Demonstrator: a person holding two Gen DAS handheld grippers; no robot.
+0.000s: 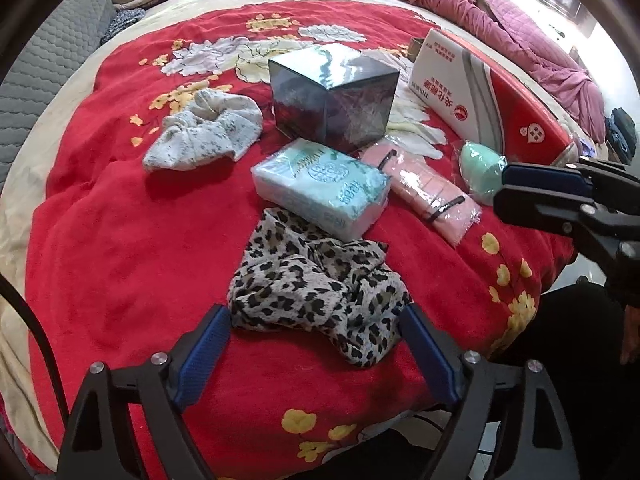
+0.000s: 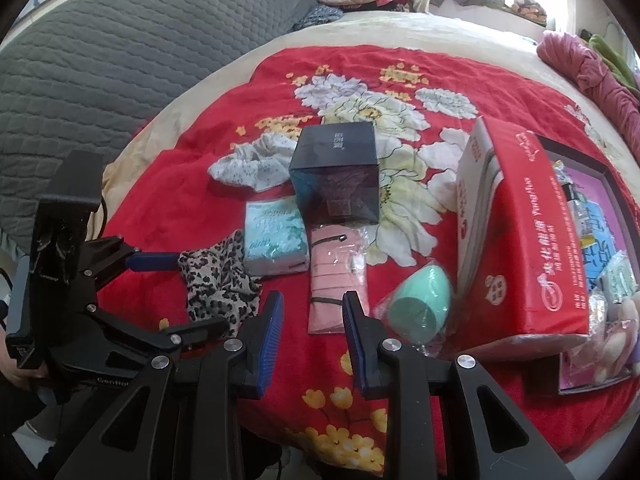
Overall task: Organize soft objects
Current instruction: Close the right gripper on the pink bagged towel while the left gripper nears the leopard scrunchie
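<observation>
Cut off at the right edge of the right wrist view: open tray (image 2: 608, 172), its contents a blurred jumble. Half hidden behind the red carton (image 1: 496, 96) in the left wrist view: small brown object (image 1: 416, 46), unidentifiable. Too blurred to read: print on the tissue pack (image 1: 320, 180).

The long red-and-white cardboard carton (image 2: 524, 240) near the right edge of the red flowered blanket (image 2: 168, 184) bears large white Chinese characters along its red side with the Latin word "YongHua" above them, and a round emblem at its near end. The black left gripper (image 2: 160, 261) frame shows white letters "GenRo", the rest hidden. Printing on the pale blue tissue pack (image 1: 320, 184) and dark glossy cube box (image 2: 335, 172) is too blurred to read.
</observation>
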